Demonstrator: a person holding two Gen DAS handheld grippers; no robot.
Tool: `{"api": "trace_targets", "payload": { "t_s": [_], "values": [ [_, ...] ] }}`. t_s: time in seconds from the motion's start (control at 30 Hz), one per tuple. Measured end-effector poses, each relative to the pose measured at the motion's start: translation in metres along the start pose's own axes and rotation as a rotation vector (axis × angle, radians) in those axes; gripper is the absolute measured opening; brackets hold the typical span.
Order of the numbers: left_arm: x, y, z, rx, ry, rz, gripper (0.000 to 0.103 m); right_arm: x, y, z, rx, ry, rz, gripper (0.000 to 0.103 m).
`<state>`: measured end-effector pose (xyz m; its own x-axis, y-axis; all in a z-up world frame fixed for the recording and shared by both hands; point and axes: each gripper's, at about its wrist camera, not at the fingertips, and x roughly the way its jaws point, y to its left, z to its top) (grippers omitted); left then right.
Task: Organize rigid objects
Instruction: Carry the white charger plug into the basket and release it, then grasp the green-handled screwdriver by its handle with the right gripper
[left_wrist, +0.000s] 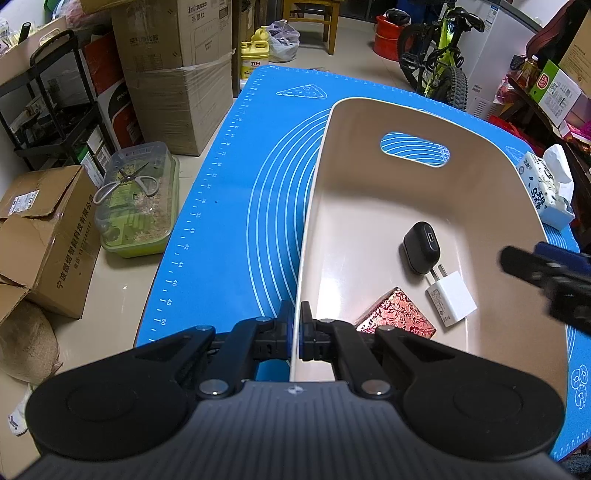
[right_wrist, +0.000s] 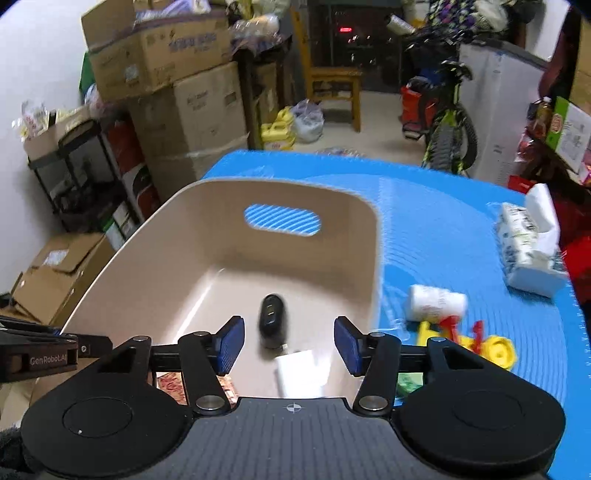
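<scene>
A beige plastic basket (left_wrist: 325, 177) with a handle slot stands on the blue mat (left_wrist: 236, 192). My left gripper (left_wrist: 295, 325) is shut on the basket's left rim. Inside lie a black earbud case (left_wrist: 421, 246), a white charger plug (left_wrist: 450, 299) and a red patterned box (left_wrist: 397, 317). My right gripper (right_wrist: 289, 345) is open and empty above the basket (right_wrist: 207, 229), over the black case (right_wrist: 271, 321) and white plug (right_wrist: 301, 373). It shows blurred at the right edge of the left wrist view (left_wrist: 546, 273).
On the mat right of the basket lie a white roll (right_wrist: 436, 303), a yellow and red toy (right_wrist: 476, 341), a green item (right_wrist: 408, 384) and a tissue pack (right_wrist: 528, 243). Cardboard boxes (left_wrist: 177, 74), a shelf and a green tub (left_wrist: 136, 206) stand left of the table.
</scene>
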<state>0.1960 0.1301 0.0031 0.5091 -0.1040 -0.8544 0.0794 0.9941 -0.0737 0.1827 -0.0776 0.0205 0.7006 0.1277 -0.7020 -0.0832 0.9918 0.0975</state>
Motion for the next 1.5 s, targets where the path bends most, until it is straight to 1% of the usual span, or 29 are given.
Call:
{"api": "trace_targets", "payload": {
  "t_s": [0.07,0.1,0.13,0.17,0.23,0.37,0.4,0.53,0.6,0.67,0.77,0.83,0.9,0.97,1.07,1.17,1.23,1.37,1.5],
  "values": [
    [0.0,0.0,0.0,0.0,0.0,0.0,0.005,-0.011,-0.009,0.001,0.02,-0.012,0.036,0.064],
    [0.0,0.0,0.0,0.0,-0.001,0.0,0.005,-0.018,-0.012,0.003,0.025,-0.023,0.043,0.068],
    [-0.001,0.0,0.0,0.0,-0.001,-0.001,0.005,-0.024,-0.014,0.003,0.026,-0.034,0.018,0.074],
    [-0.001,0.001,0.0,-0.001,-0.002,-0.001,0.005,-0.031,-0.016,0.003,0.017,-0.06,-0.004,0.083],
    [-0.001,0.001,0.0,0.0,-0.001,-0.001,0.005,-0.044,-0.023,0.003,-0.003,-0.096,-0.017,0.086],
    [-0.001,0.001,0.0,0.0,-0.001,-0.001,0.005,-0.058,-0.044,0.002,0.0,-0.102,-0.048,0.094],
    [-0.001,0.001,0.0,0.0,-0.001,-0.001,0.005,-0.06,-0.051,0.0,0.003,-0.098,-0.058,0.096],
    [-0.001,0.001,0.001,0.0,-0.001,-0.001,0.005,-0.058,-0.075,-0.012,0.014,-0.07,-0.108,0.098],
    [-0.001,0.001,0.0,0.0,-0.001,-0.001,0.005,-0.054,-0.086,-0.024,0.025,-0.045,-0.088,0.098],
    [-0.001,0.001,0.0,0.001,-0.001,0.0,0.005,-0.046,-0.094,-0.035,0.034,0.002,-0.09,0.098],
    [-0.001,0.002,0.001,0.002,-0.002,0.002,0.005,-0.032,-0.096,-0.051,-0.026,0.052,-0.111,0.098],
    [-0.001,0.002,0.001,0.001,-0.001,0.001,0.005,-0.024,-0.097,-0.06,-0.065,0.08,-0.11,0.095],
    [-0.001,0.002,0.001,0.001,-0.001,0.001,0.005,-0.015,-0.096,-0.065,-0.09,0.117,-0.095,0.088],
    [-0.001,0.002,0.001,0.001,-0.001,0.001,0.005,-0.01,-0.097,-0.069,-0.111,0.135,-0.072,0.084],
    [-0.002,0.004,0.001,0.002,-0.002,0.002,0.005,-0.007,-0.095,-0.069,-0.145,0.133,-0.049,0.079],
    [-0.002,0.003,0.001,0.001,-0.001,0.002,0.005,-0.004,-0.092,-0.07,-0.168,0.138,-0.017,0.07],
    [-0.002,0.003,0.001,0.002,-0.002,0.002,0.005,-0.001,-0.089,-0.071,-0.191,0.143,-0.003,0.066],
    [-0.002,0.003,0.001,0.001,-0.002,0.002,0.005,0.01,-0.083,-0.074,-0.233,0.176,0.007,0.05],
    [-0.002,0.003,0.001,0.002,-0.001,0.002,0.005,0.019,-0.079,-0.075,-0.254,0.19,0.016,0.048]
  ]
}}
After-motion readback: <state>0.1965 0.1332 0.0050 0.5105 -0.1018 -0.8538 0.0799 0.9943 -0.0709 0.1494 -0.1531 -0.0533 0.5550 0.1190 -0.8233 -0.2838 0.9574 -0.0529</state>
